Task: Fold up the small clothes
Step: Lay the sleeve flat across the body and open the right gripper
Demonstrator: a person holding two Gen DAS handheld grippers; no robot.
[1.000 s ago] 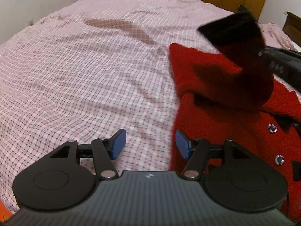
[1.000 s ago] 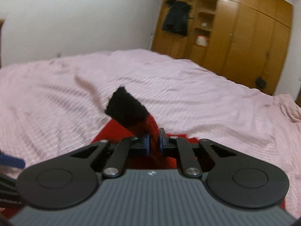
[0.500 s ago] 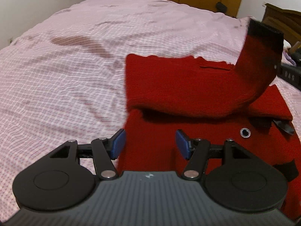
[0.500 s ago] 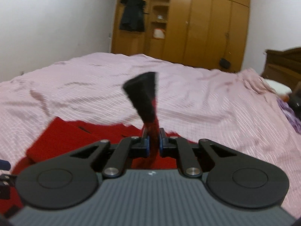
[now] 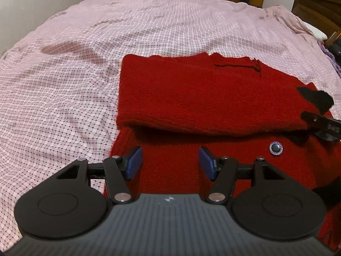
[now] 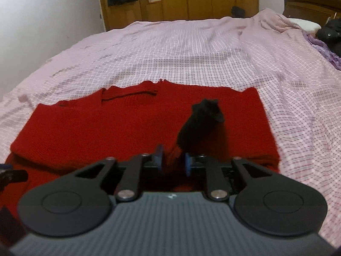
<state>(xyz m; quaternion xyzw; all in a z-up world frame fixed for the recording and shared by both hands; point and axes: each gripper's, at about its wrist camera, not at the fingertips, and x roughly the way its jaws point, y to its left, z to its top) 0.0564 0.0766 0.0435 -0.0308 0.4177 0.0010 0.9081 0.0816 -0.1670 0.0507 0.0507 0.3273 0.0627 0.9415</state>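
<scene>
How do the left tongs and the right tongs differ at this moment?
The left tongs stand wide open with nothing between them; the right tongs are narrower and opening, with the sleeve between their pads. Left hovers near the sweater's left edge, right near its right. Both have blue pads.

Red knit sweater [image 5: 191, 98], black cuff [image 6: 204, 117], pink checked bedsheet [image 5: 64, 89], blue pads [image 5: 134, 162]

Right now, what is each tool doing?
Left tool: open, empty, over the red sweater.
Right tool: jaws opening, the black-cuffed sleeve between them.
</scene>
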